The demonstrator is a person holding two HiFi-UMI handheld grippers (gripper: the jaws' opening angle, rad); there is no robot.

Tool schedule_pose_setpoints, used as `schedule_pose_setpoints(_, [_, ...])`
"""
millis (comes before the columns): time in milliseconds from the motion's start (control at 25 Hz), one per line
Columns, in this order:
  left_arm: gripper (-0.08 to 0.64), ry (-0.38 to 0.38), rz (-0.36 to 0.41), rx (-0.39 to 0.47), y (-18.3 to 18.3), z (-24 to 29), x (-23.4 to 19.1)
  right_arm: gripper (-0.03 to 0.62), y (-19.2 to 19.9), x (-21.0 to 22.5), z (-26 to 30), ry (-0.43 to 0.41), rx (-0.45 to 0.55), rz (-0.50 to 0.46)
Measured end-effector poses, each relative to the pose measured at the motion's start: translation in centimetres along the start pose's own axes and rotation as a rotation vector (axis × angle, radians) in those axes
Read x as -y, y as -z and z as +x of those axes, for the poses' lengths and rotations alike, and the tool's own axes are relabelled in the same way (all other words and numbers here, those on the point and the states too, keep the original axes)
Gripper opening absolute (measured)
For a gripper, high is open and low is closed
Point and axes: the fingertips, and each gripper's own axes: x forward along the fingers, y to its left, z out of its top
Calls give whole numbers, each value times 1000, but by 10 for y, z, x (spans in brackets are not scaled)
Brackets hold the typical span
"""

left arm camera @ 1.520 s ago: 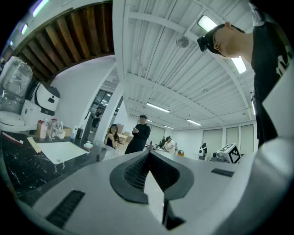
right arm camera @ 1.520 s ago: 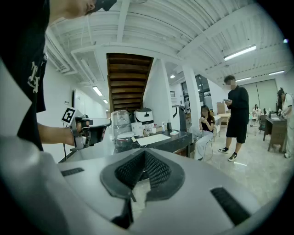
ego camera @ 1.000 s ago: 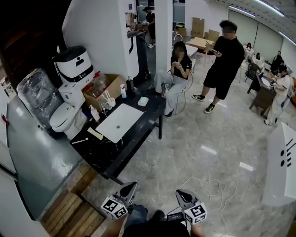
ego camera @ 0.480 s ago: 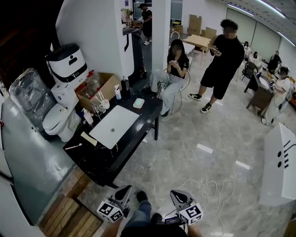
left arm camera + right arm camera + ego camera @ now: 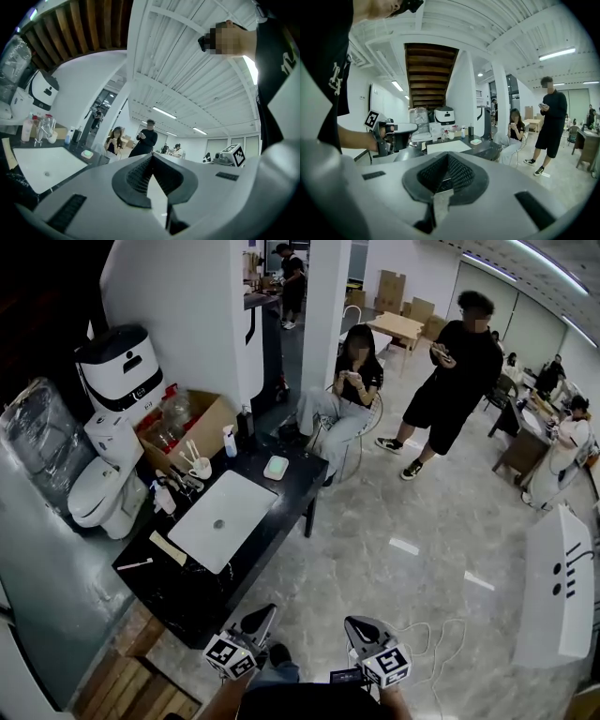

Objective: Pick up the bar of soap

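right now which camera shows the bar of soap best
The head view: it looks down on the bar of soap, unobstructed, on the black counter beyond the white sink. Both gripper views catch it only as a small, distant, side-on patch.

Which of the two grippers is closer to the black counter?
The left gripper: it hangs just off the near corner of the black counter, while the right gripper is farther out over the floor. Both are shut and empty.
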Motion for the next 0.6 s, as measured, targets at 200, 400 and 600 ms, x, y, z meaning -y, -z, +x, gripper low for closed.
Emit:
schedule_pose_setpoints(200, [8,-10,0,-10,-15,27,-49,8,-16,22,46,13,3,1])
schedule_pose_setpoints(400, [8,-27,-20,-30,-21,55,-80,8,-26,46,76,18,7,10])
schedule_pose_setpoints(600, [8,-26,-15,-55,-18,102,-98,8,-31,92,103,13,-2,18])
